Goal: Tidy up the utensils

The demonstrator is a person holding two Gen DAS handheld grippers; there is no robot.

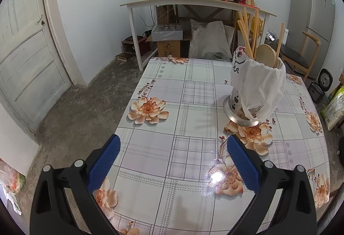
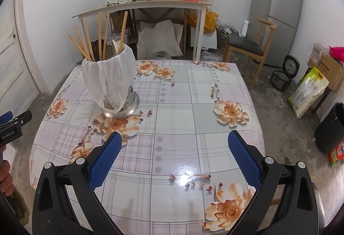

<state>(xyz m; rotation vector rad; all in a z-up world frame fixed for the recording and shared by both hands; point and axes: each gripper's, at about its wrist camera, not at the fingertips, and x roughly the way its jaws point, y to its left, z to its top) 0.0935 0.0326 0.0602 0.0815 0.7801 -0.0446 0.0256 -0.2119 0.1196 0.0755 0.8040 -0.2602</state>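
On the left wrist view, the left gripper (image 1: 173,144) is hovering over the floral-patterned bench (image 1: 193,93), jaws wide and empty; the steel utensil holder draped in white plastic, holding wooden chopsticks and spoons (image 1: 258,86), is standing ahead-right. On the right wrist view, the right gripper (image 2: 173,142) is hovering likewise, jaws wide, holder ahead-left.

Pale walls, a rough concrete floor (image 2: 268,110), a cluttered white desk (image 2: 142,5), a grey fridge (image 2: 279,11), a wooden chair (image 2: 247,45).

A table (image 2: 176,110) with floral plaid cover bears one bag-lined metal utensil holder (image 2: 114,86)
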